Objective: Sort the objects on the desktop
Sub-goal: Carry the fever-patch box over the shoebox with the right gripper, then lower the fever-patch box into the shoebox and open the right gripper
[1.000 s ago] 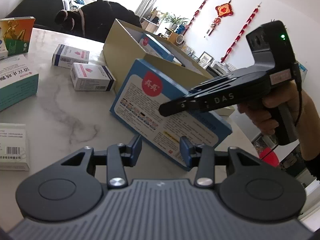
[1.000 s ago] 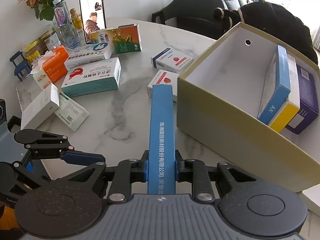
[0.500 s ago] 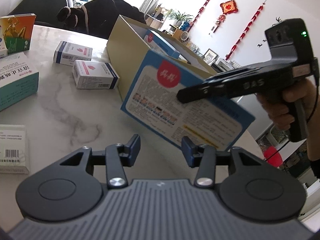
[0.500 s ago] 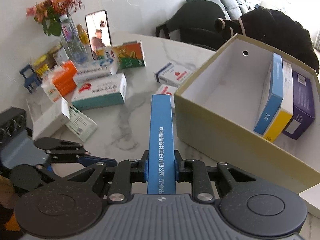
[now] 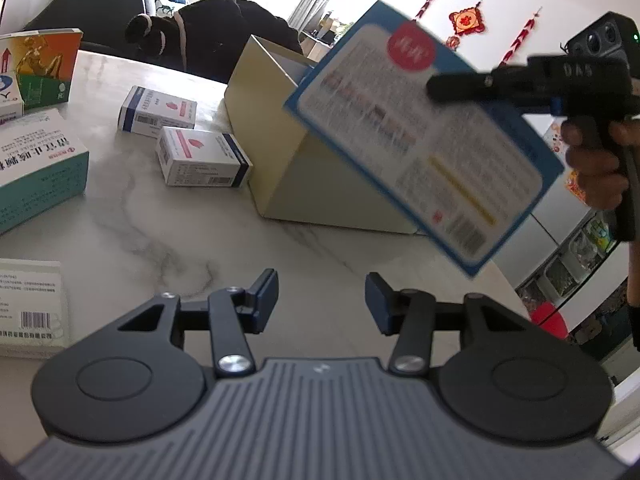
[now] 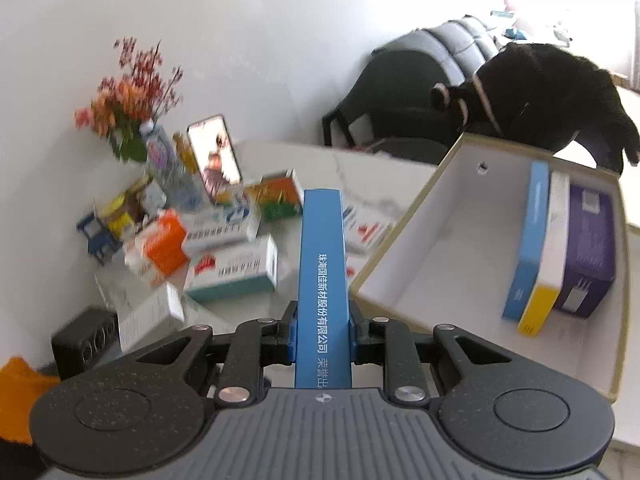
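Note:
My right gripper (image 6: 322, 332) is shut on a flat blue box (image 6: 322, 264), held edge-up in the air. From the left wrist view the same blue box (image 5: 420, 140) hangs tilted and blurred in front of the open beige carton (image 5: 320, 184), with the right gripper (image 5: 438, 88) clamped on its upper right part. The carton (image 6: 460, 220) holds a blue-and-yellow box (image 6: 532, 248) and a purple box (image 6: 588, 248) standing at its right end. My left gripper (image 5: 322, 288) sits low over the marble table (image 5: 160, 232), its jaws opening with nothing between them.
Several medicine boxes lie loose on the table: two small white ones (image 5: 200, 158), a teal one (image 5: 36, 168), an orange-green one (image 5: 40, 68). A flower vase (image 6: 128, 100), a phone (image 6: 214, 156) and jars stand at the far left. A black coat (image 6: 552, 92) drapes a chair behind.
The right gripper has lifted the blue box off the table and up beside the carton. The left gripper's jaws have spread wider; it stayed in place.

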Motion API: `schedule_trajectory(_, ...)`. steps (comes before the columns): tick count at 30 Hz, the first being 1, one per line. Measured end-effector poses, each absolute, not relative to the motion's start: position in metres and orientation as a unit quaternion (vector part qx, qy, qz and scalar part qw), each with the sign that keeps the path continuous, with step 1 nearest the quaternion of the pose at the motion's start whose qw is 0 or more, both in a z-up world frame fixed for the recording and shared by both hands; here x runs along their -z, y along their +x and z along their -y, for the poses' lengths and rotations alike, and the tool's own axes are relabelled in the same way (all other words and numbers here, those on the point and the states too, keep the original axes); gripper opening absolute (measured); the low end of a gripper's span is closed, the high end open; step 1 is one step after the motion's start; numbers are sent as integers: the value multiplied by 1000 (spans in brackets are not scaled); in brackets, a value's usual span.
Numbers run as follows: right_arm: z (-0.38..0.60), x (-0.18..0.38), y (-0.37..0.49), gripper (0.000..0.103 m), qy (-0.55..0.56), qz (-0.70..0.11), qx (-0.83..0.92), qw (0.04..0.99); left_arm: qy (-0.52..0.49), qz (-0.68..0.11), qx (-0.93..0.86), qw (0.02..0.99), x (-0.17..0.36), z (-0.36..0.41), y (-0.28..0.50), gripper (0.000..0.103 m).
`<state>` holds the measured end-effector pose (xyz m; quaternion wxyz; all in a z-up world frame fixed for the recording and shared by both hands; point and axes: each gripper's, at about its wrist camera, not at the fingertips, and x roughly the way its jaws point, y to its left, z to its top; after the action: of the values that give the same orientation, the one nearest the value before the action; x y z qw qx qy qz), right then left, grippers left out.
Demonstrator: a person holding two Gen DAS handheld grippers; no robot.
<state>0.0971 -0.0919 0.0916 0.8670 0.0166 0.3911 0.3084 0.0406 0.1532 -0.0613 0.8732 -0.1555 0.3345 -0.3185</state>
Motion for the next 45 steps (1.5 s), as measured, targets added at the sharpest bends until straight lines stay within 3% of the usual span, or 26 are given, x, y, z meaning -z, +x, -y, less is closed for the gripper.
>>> schedule_trajectory(9, 116, -122, 137, 25, 60, -354, -262, 896, -159, -329, 318, 875, 57, -154, 45, 48)
schedule_trajectory(17, 122, -113, 182, 25, 73, -347, -199, 913, -167, -327, 312, 876, 56, -160, 50, 49)
schedule_trajectory(45, 70, 10, 312, 25, 3, -411, -36, 911, -192, -354, 293, 867, 70, -184, 79, 50)
